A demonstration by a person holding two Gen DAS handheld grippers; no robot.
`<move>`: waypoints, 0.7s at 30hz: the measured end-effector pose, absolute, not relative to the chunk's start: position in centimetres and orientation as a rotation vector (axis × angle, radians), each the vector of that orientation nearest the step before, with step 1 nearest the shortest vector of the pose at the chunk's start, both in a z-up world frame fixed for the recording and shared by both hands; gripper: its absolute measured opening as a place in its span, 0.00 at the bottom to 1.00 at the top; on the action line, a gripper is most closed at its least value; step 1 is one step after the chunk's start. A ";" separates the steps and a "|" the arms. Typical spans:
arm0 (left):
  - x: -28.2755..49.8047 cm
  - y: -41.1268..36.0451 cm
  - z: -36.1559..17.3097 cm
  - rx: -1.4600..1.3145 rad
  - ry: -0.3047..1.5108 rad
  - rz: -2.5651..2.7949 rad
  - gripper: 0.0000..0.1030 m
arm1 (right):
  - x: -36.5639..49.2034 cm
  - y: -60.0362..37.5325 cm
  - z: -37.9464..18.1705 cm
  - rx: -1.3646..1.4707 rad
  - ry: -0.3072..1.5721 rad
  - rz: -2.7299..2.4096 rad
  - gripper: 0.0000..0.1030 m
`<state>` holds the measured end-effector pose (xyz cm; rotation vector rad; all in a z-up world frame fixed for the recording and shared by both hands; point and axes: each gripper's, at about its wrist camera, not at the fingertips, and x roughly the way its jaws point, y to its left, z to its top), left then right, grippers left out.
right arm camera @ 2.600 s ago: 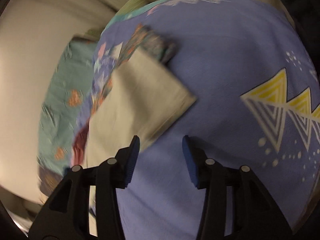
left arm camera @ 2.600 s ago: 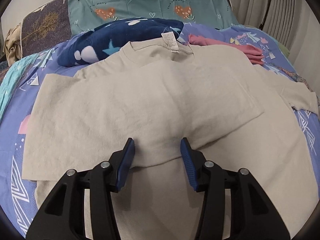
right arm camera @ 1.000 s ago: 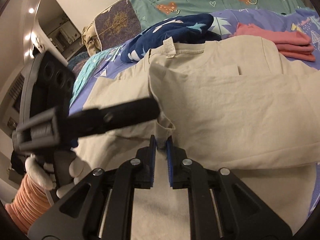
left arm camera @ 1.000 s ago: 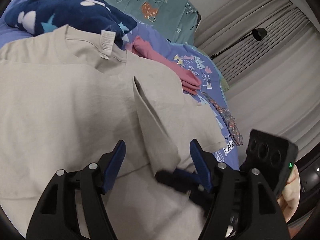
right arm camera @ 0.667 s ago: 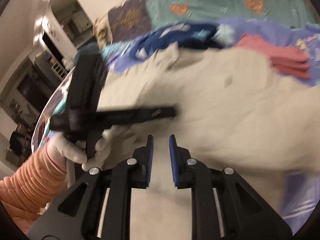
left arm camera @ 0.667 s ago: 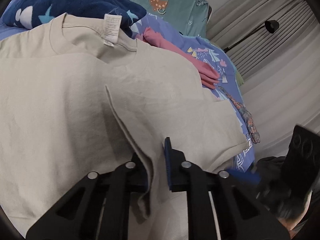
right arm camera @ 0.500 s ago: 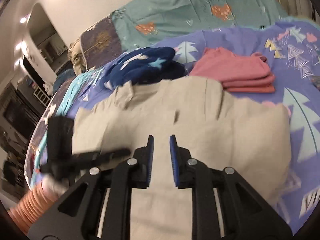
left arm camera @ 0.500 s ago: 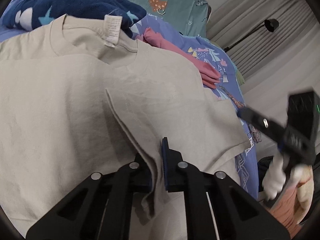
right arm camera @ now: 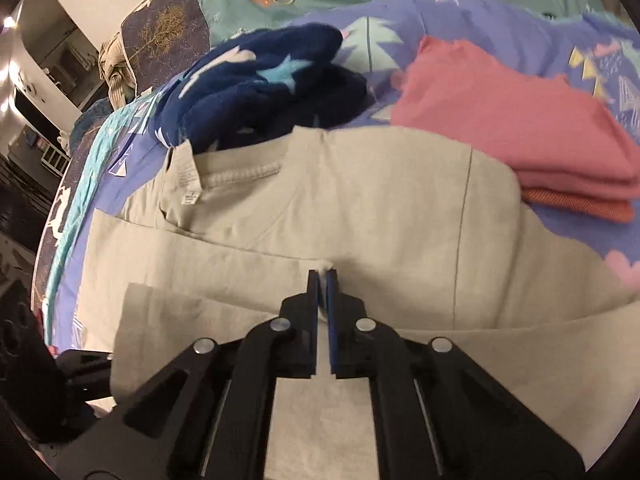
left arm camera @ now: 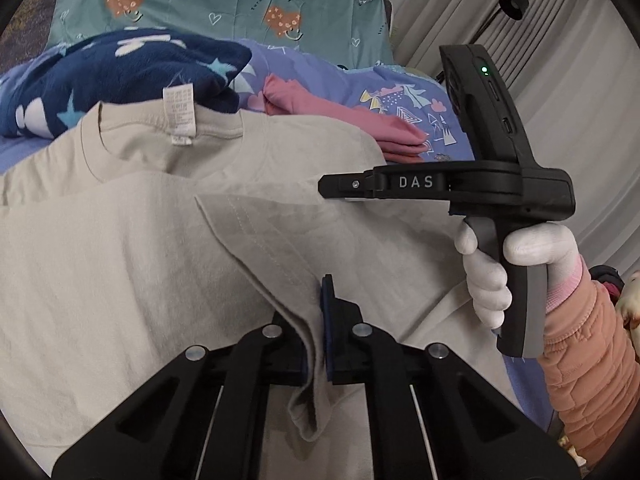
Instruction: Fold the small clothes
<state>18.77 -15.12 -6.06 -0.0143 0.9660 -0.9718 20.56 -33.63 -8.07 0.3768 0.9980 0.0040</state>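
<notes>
Since a second earlier your right tool (right arm camera: 322, 280) had swung away from the left side of the beige T-shirt (left arm camera: 120, 260) and over to its middle, below the collar, and your left tool (left arm camera: 316, 308) had gone from standing wide apart to clamped. Its jaws had just been closing, and they pinched a hemmed edge of the T-shirt, which rose as a raised flap running up and left from the blue pads. Your right tool's jaws had also just been closing; they came together on a small tuft of the same beige cloth that poked out at their tips, at a fold line across the shirt. The T-shirt lay spread on the bed (right arm camera: 500, 32), collar away from you, with its white label (left arm camera: 179, 114) turned up at the neck. A folded navy blanket (left arm camera: 112, 72) with pale stars sat just behind the collar, touching it, and a folded pink garment (right arm camera: 512, 128) lay beside the shirt's right shoulder, overlapping its edge. In the left wrist view your right hand (left arm camera: 504, 264), in a white glove with a peach sleeve (left arm camera: 588, 368), gripped the black handle of the right tool above the shirt's right side. Teal pillows (left arm camera: 224, 0) stood at the head of the bed and pale curtains (left arm camera: 580, 80) hung to the right.
</notes>
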 end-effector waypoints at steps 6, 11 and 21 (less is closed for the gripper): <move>18.0 -12.6 -3.2 -0.035 0.912 -0.989 0.03 | 18.8 -34.7 -5.3 0.312 0.948 -0.056 0.03; 18.5 -11.3 -2.0 -0.020 0.890 -0.957 0.03 | 19.0 -36.6 -6.3 0.332 0.991 -0.106 0.06; 19.6 -8.5 -0.9 -0.080 0.882 -0.926 0.03 | 16.1 -35.7 -4.0 0.280 0.884 -0.173 0.23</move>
